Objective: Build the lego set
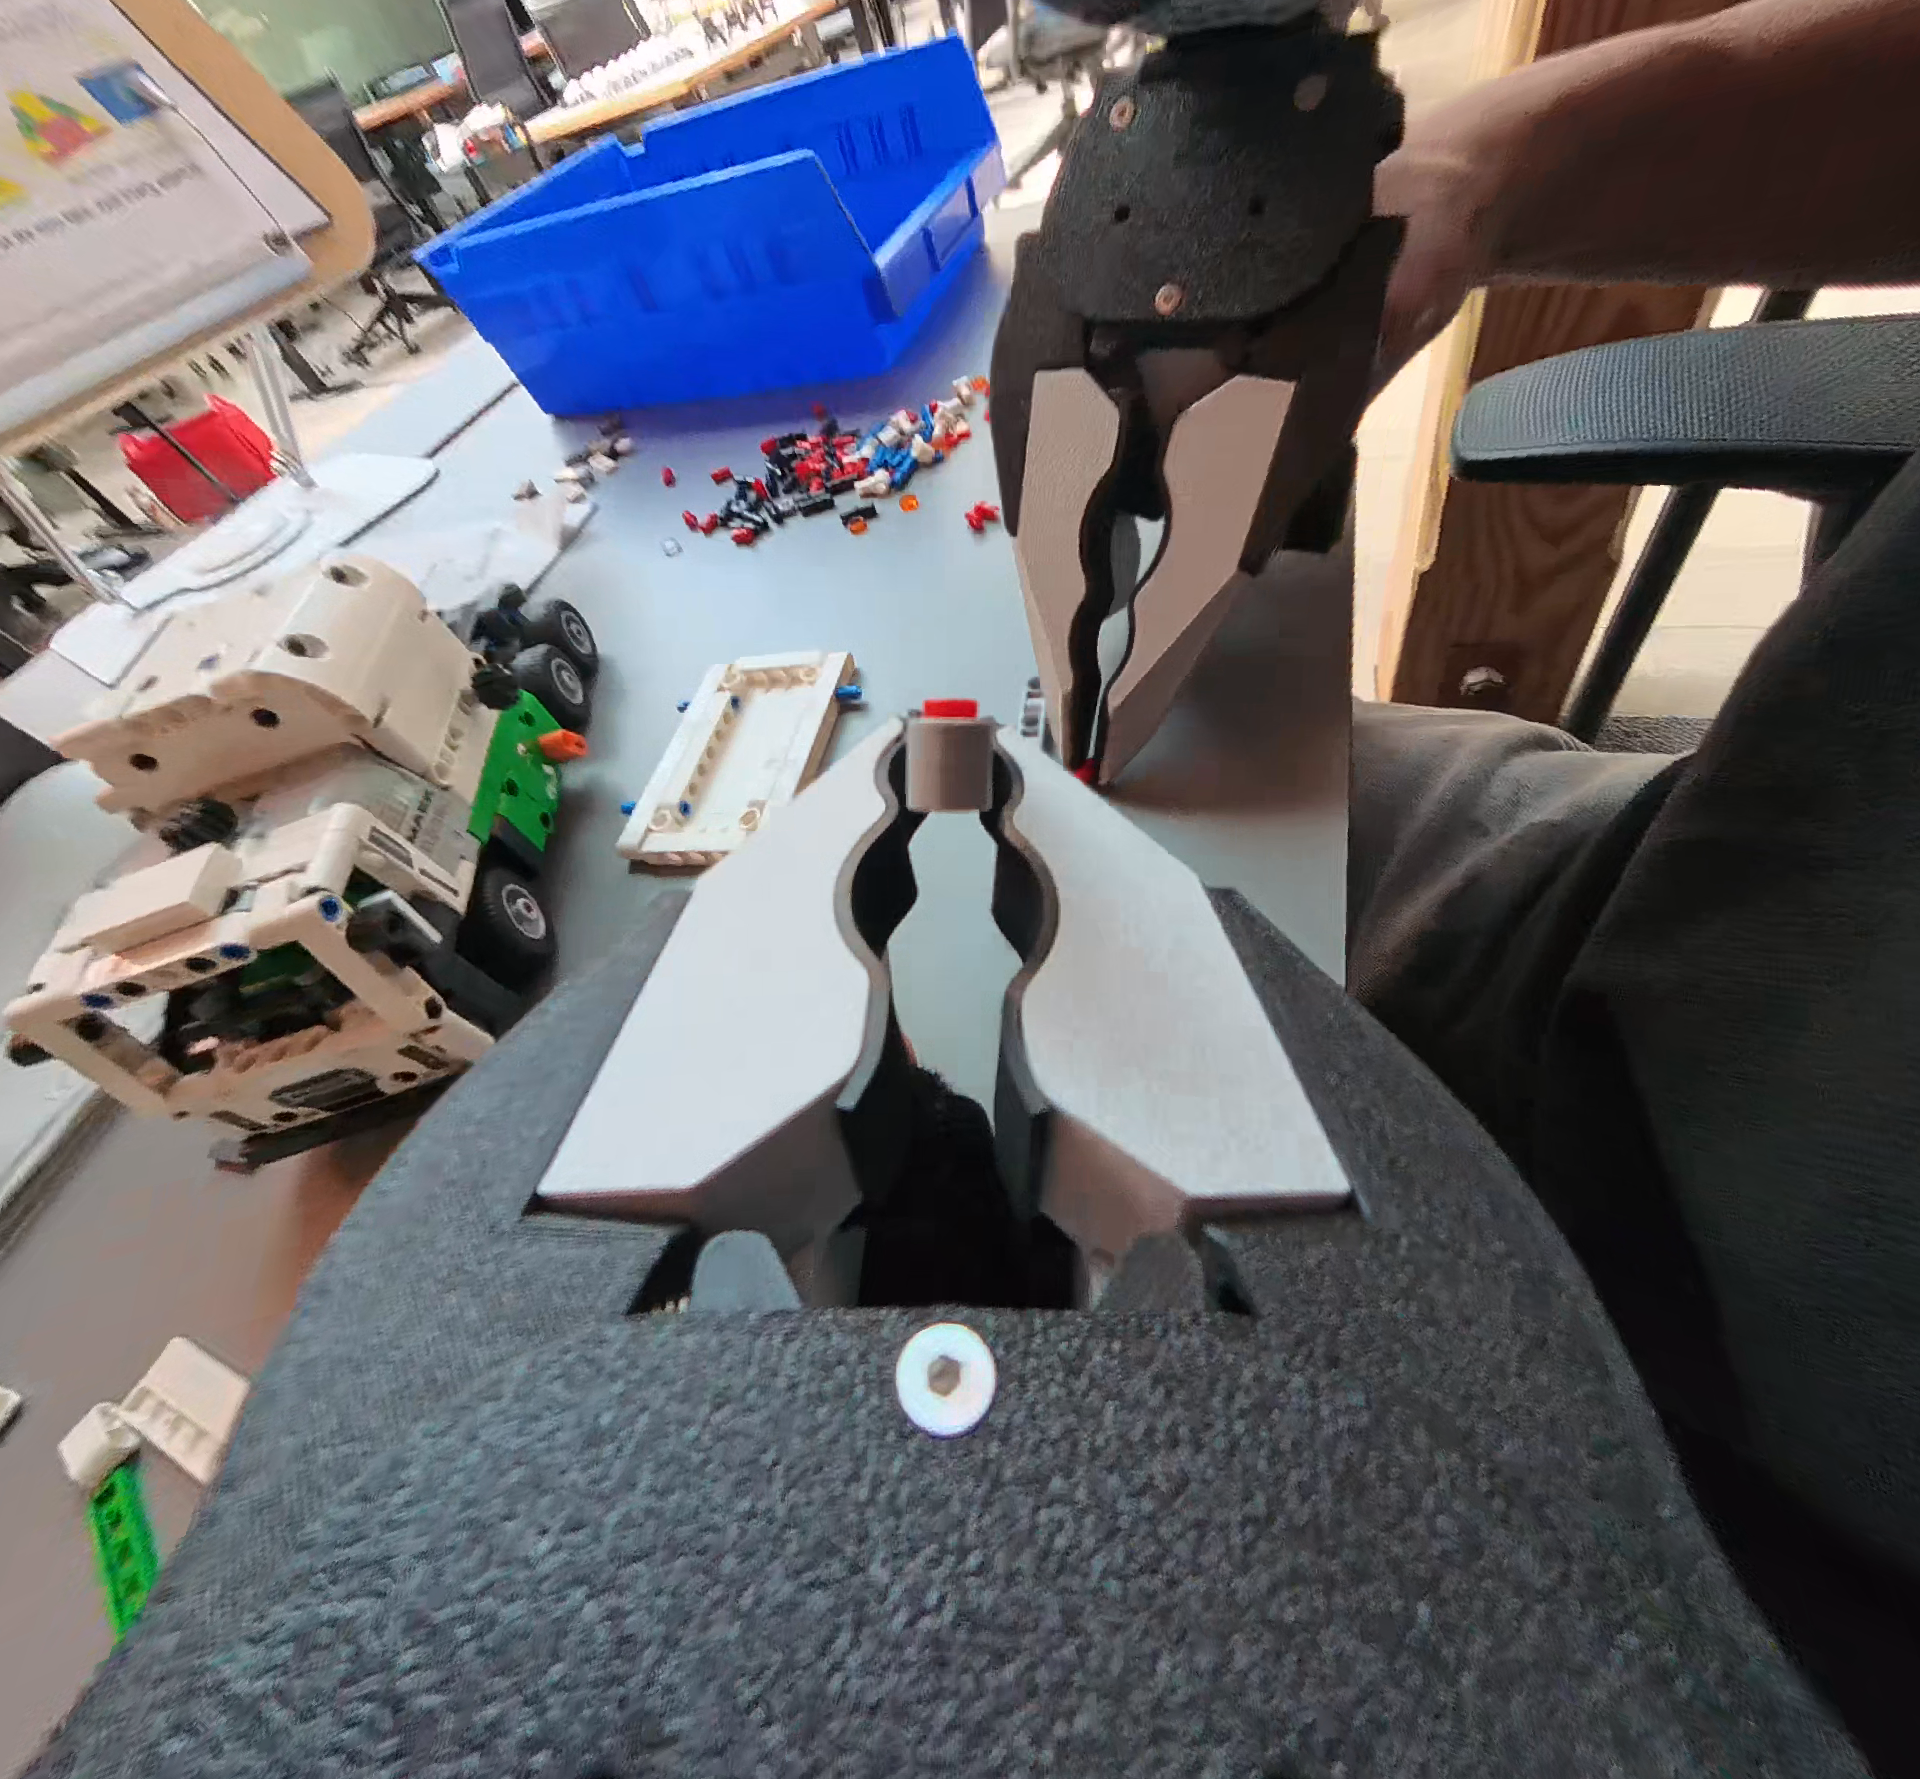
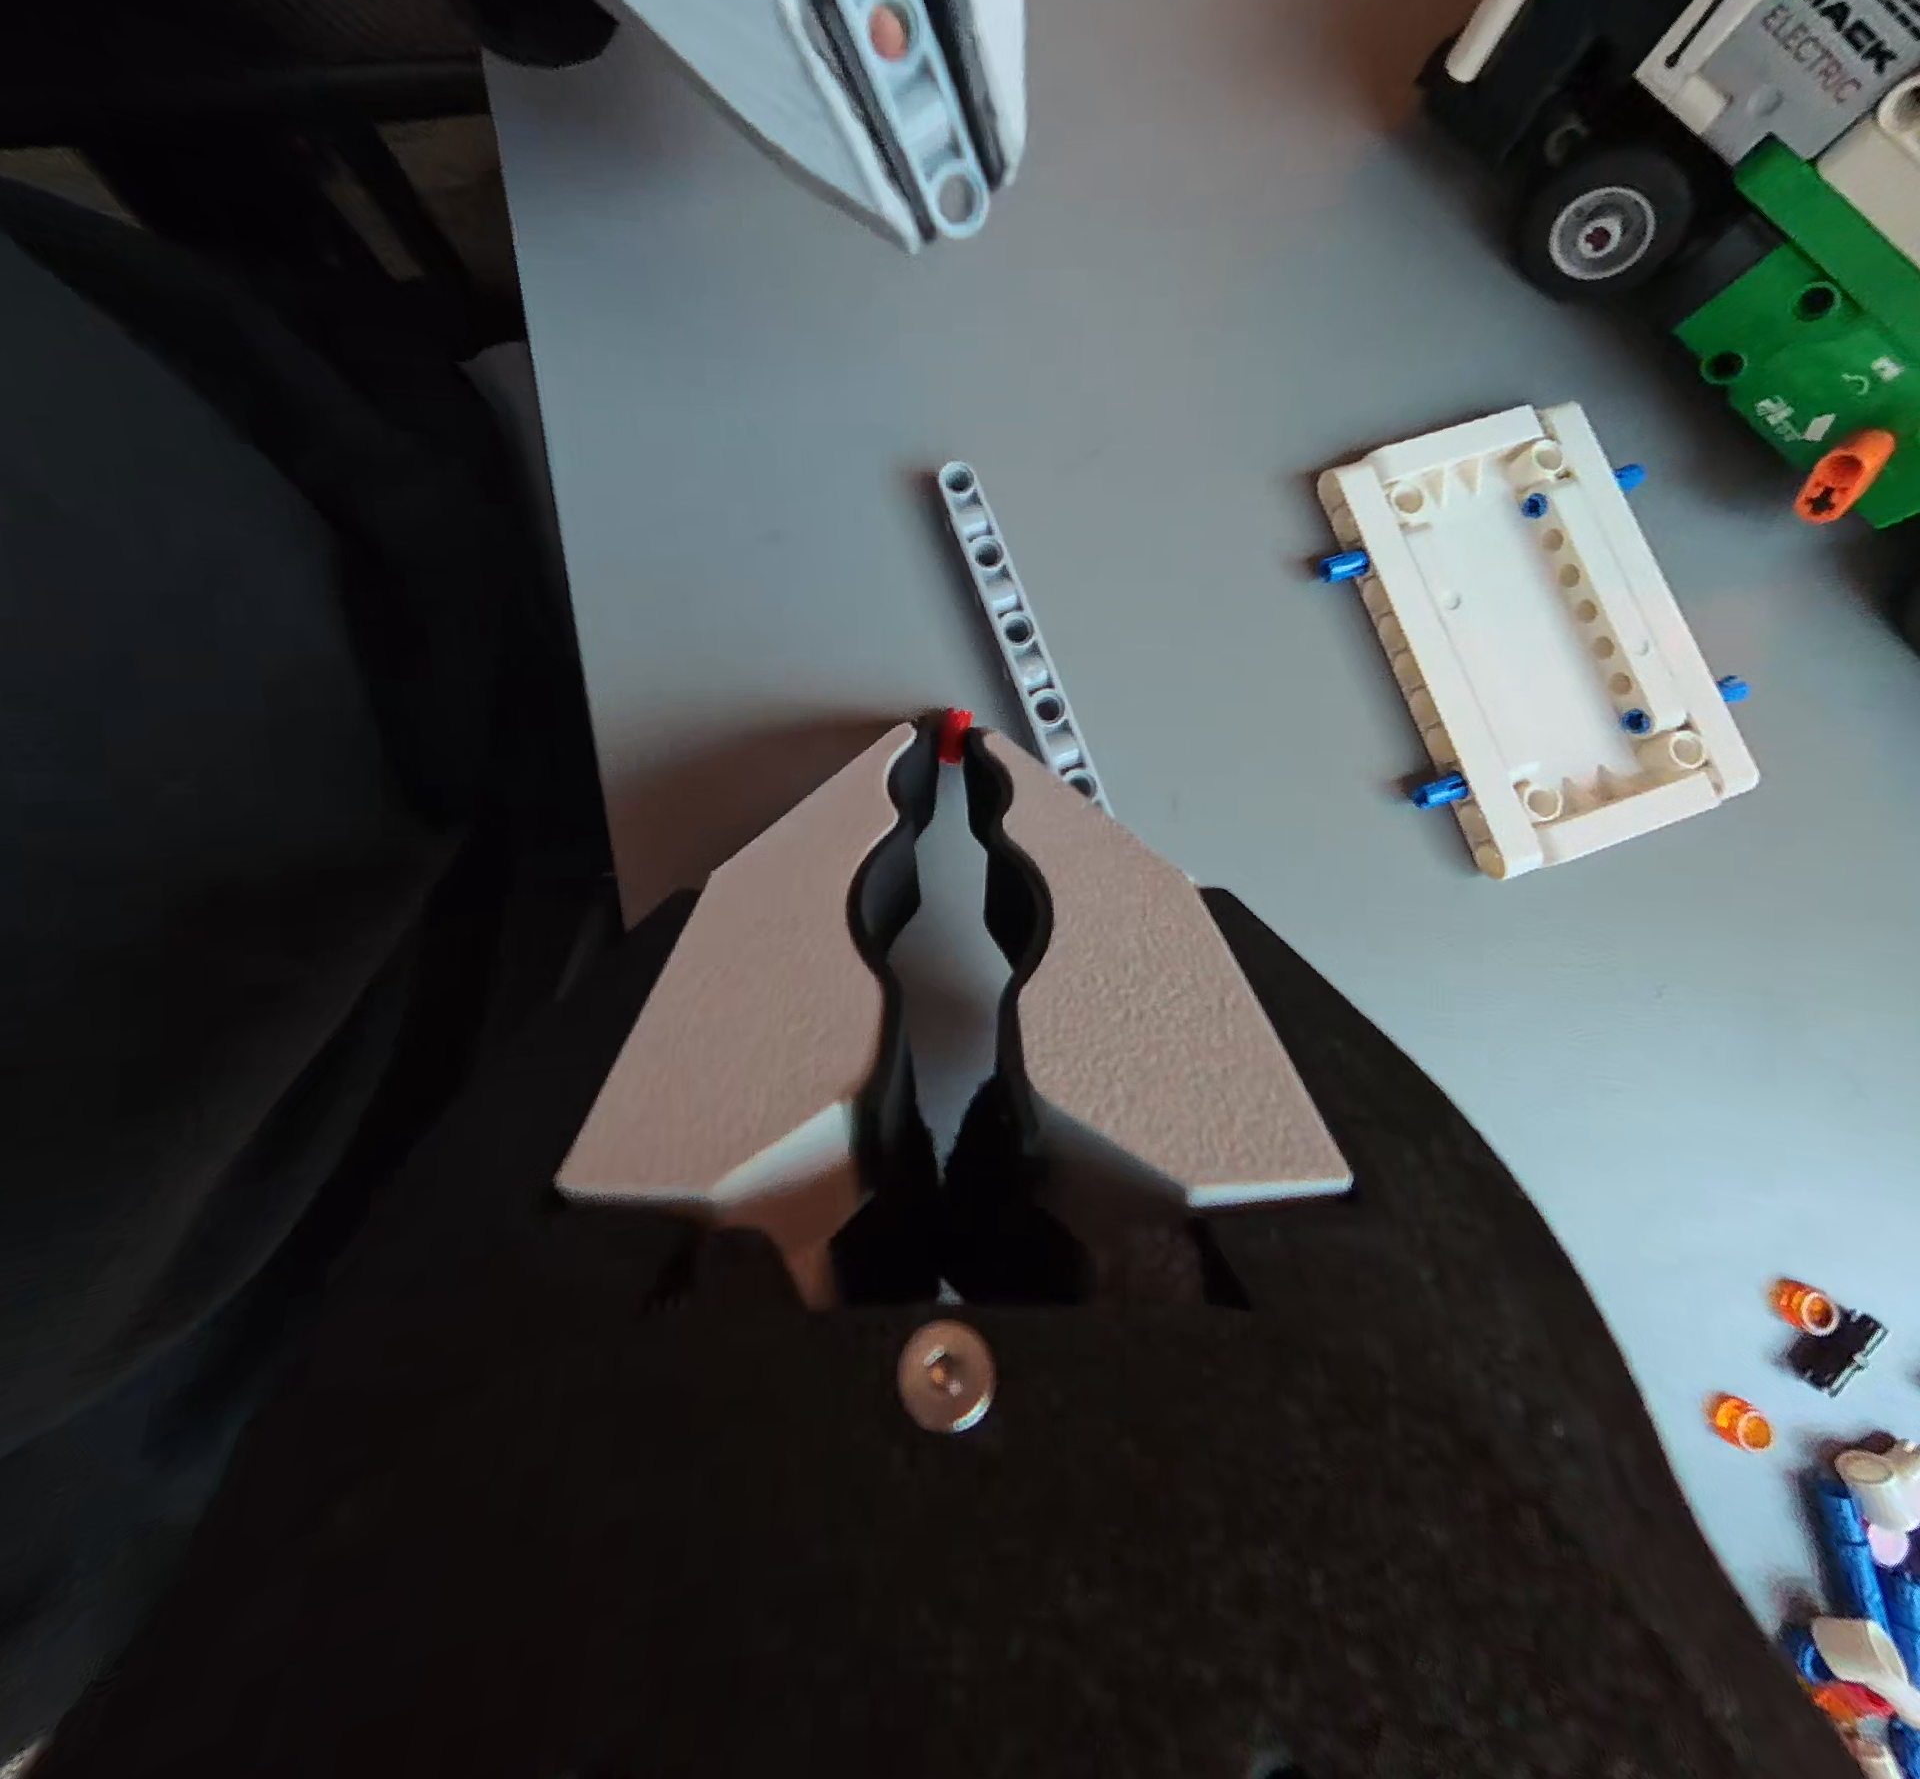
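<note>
My left gripper is shut on a light grey beam seen end-on, with a red pin in it. It also shows at the top of the right wrist view, holding that beam above the table. My right gripper is shut on a small red pin, its tips pointing down close to the grey table. In the left wrist view the right gripper stands just right of the left gripper's tips. A second grey beam lies on the table beside the right gripper's tips.
A white panel with blue pins lies to the side. A part-built white and green truck stands at the left. A blue bin and a pile of loose pieces are farther back. The table edge and a person's leg are at the right.
</note>
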`<state>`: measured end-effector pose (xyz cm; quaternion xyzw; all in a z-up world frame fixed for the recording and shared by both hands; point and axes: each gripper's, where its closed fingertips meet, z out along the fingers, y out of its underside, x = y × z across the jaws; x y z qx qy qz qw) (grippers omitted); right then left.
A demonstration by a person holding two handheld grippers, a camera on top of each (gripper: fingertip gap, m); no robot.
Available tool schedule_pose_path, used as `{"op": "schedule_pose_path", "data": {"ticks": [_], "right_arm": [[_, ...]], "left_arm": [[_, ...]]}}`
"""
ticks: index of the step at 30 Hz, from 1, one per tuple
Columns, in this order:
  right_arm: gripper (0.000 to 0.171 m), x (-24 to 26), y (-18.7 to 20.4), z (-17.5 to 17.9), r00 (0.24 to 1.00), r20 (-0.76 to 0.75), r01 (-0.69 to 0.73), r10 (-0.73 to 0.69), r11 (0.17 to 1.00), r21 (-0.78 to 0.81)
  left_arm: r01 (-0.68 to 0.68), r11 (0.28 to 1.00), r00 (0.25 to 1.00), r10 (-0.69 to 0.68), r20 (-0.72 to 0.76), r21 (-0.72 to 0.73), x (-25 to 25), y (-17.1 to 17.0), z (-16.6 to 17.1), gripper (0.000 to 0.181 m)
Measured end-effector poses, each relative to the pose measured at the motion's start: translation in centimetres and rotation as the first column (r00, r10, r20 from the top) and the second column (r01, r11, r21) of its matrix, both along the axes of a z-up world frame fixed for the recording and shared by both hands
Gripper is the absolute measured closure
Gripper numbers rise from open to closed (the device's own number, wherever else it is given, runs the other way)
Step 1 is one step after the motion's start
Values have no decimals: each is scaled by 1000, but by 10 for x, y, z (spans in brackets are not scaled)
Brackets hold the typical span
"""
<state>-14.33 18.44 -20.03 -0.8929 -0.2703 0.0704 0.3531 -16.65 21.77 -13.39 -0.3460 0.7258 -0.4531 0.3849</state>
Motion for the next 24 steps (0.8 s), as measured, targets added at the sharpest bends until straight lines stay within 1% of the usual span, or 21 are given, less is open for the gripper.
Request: {"op": "schedule_pose_path", "data": {"ticks": [1,4,6,8,9,10,11,12,13,15,16,17,19,22,24], "right_arm": [[167,1,1,0,1000,-15,10,-10,1000,-4],[165,7,5,2,996,-72,52,-52,999,-10],[162,6,8,11,985,-157,74,-71,997,14],[162,0,12,32,949,-307,97,-72,993,65],[162,-3,13,45,914,-400,109,-66,990,87],[162,-9,14,59,861,-507,110,-44,989,100],[161,-17,14,74,781,-625,95,-6,989,110],[159,-23,14,87,684,-729,76,26,991,106],[158,-29,13,94,598,-801,51,39,995,87],[155,-38,11,98,491,-869,-12,64,998,66],[159,-38,11,102,447,-891,-15,72,997,73],[160,-39,12,104,420,-905,-18,75,997,74],[161,-42,11,104,398,-913,-45,82,997,70],[167,-38,15,101,406,-911,-22,72,997,69],[165,-33,18,96,425,-904,-3,51,998,55]], "left_arm": [[-3,1000,999,3,40,6,0,0,4,175],[-15,1000,987,12,157,21,-2,-1,17,175],[-9,999,979,2,204,33,-4,-4,22,175],[-3,999,970,-9,242,49,-4,-8,25,175],[-3,999,966,-11,258,52,-4,-9,27,175],[9,999,962,-23,271,51,-5,-12,28,175],[25,999,958,-38,283,48,-5,-15,30,175],[33,998,953,-45,301,44,-6,-17,33,175],[46,998,945,-56,323,36,-7,-20,37,175],[62,998,938,-68,340,26,-9,-23,41,175],[69,997,939,-75,337,31,-9,-25,40,175],[68,997,938,-76,338,37,-9,-25,40,175],[71,997,936,-80,342,41,-10,-27,39,175],[56,997,939,-71,336,54,-9,-24,37,175],[43,997,947,-63,316,68,-6,-22,32,175]]}}
